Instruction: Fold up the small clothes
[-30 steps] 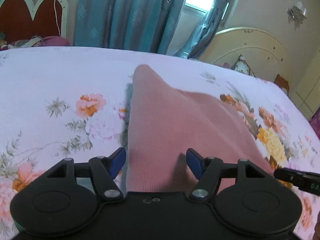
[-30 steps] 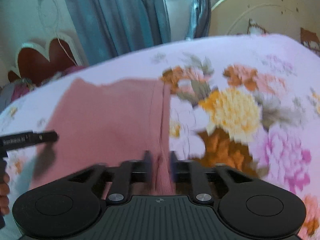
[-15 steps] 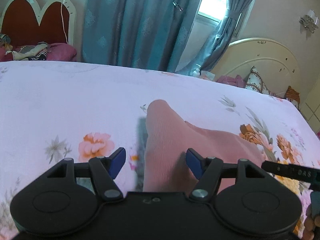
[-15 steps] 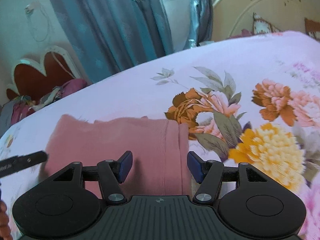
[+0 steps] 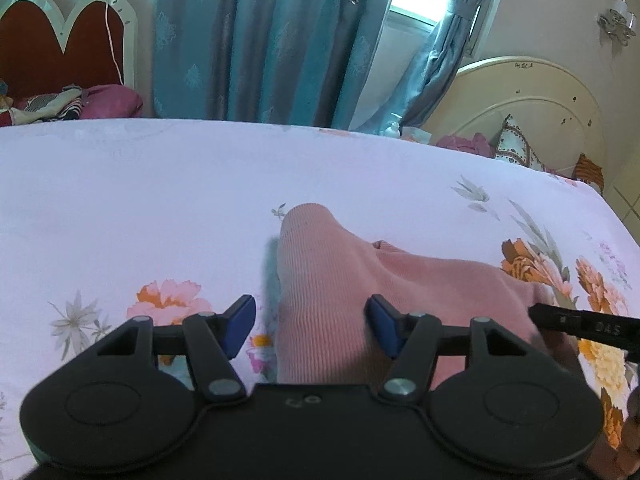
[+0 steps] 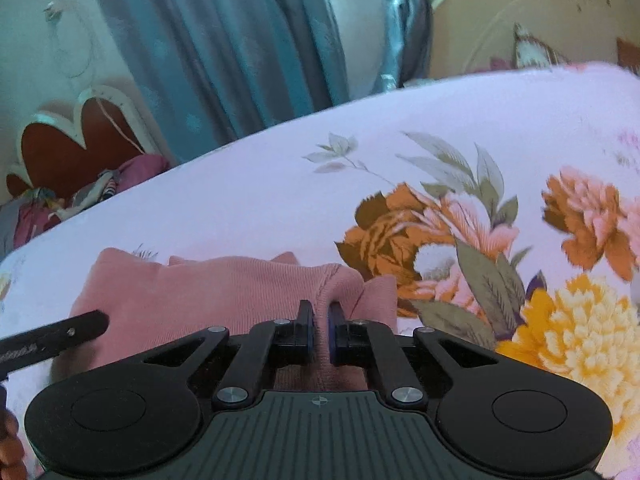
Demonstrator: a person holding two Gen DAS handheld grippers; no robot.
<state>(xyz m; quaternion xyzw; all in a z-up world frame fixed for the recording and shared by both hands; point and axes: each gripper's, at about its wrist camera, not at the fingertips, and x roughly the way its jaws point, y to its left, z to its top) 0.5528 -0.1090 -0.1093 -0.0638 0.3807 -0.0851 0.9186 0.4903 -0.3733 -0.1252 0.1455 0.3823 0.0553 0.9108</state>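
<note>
**Pink garment part-folded; right corner pinched, left side not yet gripped**

Left to right. Your left gripper (image 5: 311,326) has its jaws apart, straddling a raised ridge of the pink garment (image 5: 332,280) without pressing on it; they have just closed a little. The garment lies on the flowered bed sheet (image 5: 160,200), towards the bed's near edge, with at least one layer doubled over itself. Your right gripper (image 6: 319,334) has just closed, and its jaws are clamped together on a bunched fold at the garment's right-hand edge. Judged from this: a first fold appears laid, but the cloth is humped and uneven. Flattening and the remaining folds are left.
</note>
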